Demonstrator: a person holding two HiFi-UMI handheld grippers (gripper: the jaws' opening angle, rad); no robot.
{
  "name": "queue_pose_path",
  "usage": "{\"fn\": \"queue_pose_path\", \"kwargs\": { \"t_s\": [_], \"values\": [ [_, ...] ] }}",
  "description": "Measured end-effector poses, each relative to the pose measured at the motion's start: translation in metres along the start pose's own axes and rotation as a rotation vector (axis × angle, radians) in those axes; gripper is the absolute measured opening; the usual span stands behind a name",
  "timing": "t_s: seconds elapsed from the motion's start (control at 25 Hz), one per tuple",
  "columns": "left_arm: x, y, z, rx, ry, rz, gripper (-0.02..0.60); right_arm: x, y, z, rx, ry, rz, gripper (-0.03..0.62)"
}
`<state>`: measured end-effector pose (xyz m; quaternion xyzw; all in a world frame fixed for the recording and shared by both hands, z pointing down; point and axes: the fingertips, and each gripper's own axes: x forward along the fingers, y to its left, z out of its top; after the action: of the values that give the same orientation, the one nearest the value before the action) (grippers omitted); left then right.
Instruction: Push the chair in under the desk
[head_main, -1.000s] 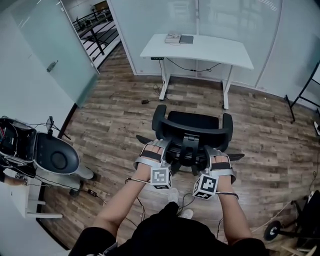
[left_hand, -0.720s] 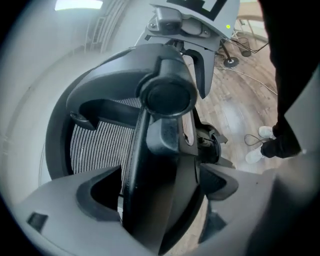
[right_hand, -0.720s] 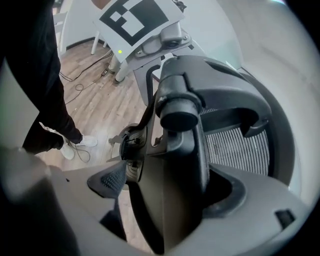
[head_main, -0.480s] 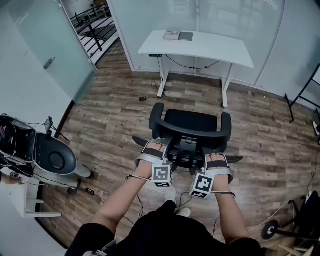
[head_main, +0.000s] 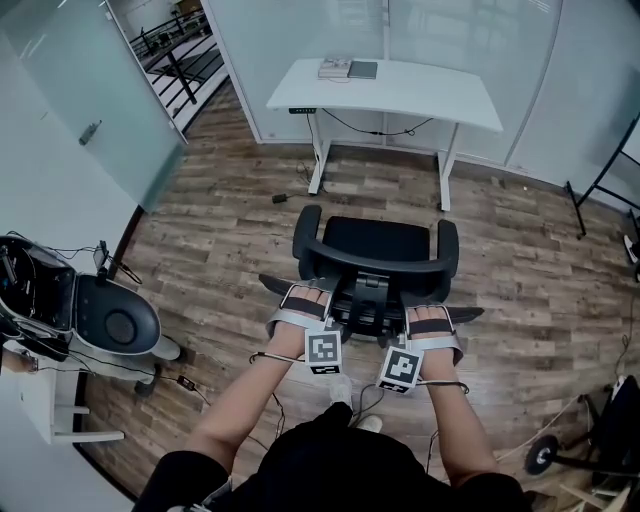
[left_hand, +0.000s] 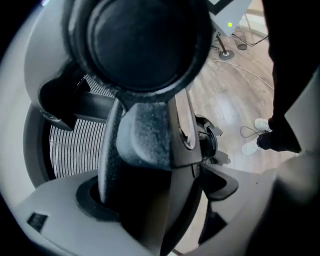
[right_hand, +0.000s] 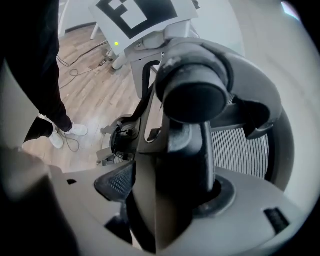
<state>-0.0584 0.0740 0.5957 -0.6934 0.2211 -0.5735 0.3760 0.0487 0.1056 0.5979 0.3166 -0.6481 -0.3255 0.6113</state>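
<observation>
Chair (head_main: 378, 240) stands out in front of the desk (head_main: 400, 92) and wholly clear of it, with a strip of floor (head_main: 230, 240) between the two. Its seat faces the desk and its back is turned away from it, toward the person. It is roughly in line with the desk's middle.

Both grippers are on the side of the chair away from the desk, at the frame of its back. The left gripper (head_main: 303, 303) is on the frame's left part. Its own view shows a black strut (left_hand: 150, 150) filling the gap between the jaws, which are held partway apart and clamp it. Ribbed mesh (left_hand: 75, 145) shows beside the strut.

The right gripper (head_main: 430, 322) is on the frame's right part. Its jaws have just been closing and are now about half open round the matching strut. The pads seem to press on it, though the dark close view makes the contact hard to judge.

Two flat items (head_main: 347, 69) lie at the desk's far edge. White shoes (head_main: 345, 390) are on the floor, farther from the desk than the chair.
</observation>
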Motion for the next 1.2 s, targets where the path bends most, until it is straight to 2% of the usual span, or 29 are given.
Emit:
{"fn": "queue_pose_path", "kwargs": {
  "t_s": [0.52,0.72,1.0,1.2],
  "values": [
    [0.037,0.033,-0.008,0.044,-0.019,0.022,0.503,0.045,-0.027,-0.01,-0.003,0.024,0.02,0.365],
    [0.047,0.041,-0.013,0.065,-0.022,0.02,0.503,0.058,-0.037,-0.011,-0.008,0.026,0.014,0.37],
    [0.064,0.059,-0.014,0.077,-0.038,0.059,0.503,0.076,-0.05,-0.016,0.0,0.038,0.002,0.373],
    [0.074,0.062,-0.021,0.089,-0.049,0.051,0.503,0.092,-0.055,-0.016,0.01,0.065,-0.004,0.373]
  ]
}}
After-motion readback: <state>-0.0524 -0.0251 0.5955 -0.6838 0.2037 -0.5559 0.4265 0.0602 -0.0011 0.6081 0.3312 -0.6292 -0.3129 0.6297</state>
